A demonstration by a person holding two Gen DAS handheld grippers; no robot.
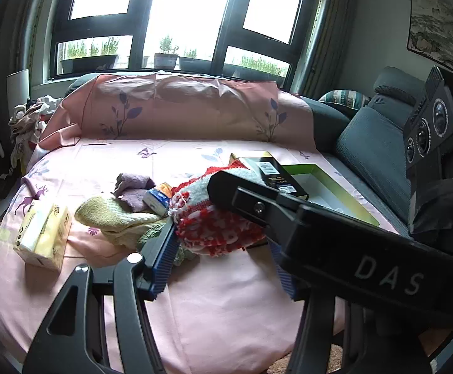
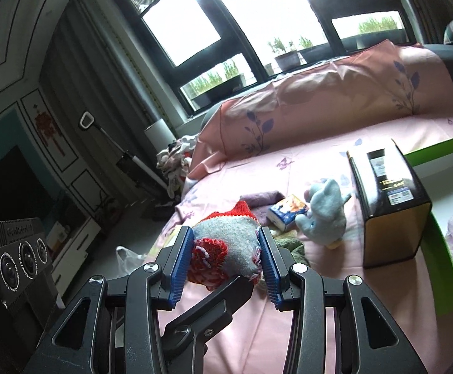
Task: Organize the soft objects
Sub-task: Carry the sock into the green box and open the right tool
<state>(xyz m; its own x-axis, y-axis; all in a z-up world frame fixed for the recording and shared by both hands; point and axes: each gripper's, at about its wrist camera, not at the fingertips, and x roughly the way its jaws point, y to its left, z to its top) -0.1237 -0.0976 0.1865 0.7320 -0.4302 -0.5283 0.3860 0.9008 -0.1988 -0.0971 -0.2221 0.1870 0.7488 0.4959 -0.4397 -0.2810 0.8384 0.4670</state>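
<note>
Both sets of jaws are pinching the same thing: the right gripper (image 2: 226,257) has its blue ribbed pads pressed on either side of a red-and-white knitted piece (image 2: 223,249), and the left gripper (image 1: 223,246) clamps the same piece (image 1: 217,218) from its own side, one blue pad against the knit's left edge, the other pad mostly hidden behind the right gripper's black finger, which crosses the left wrist view. The knitted piece hangs bunched between the two grippers, lifted off the pink bedsheet (image 1: 220,296), its grey-white inner face turned to the right wrist camera.

Taking the knit as the landmark: just beyond it, on the sheet, lies a small blue and orange packet (image 2: 287,213), and beside that packet a pale blue plush toy (image 2: 324,215). Behind the knit a purple folded cloth (image 1: 133,188) rests on a yellow-green knitted cloth (image 1: 114,218), and a darker green knit (image 2: 292,244) shows under the lifted piece. Further to its left in the left wrist view sits a yellow pack of tissues (image 1: 44,238). To its right stands a black and gold box (image 2: 388,202), touching an open green-rimmed box (image 2: 441,227) with a white inside. Well behind everything, a pink leaf-printed cover (image 1: 179,109) drapes the sofa back below the window (image 1: 176,15), with a heap of clothes (image 1: 30,118) at the sofa's far left end.
</note>
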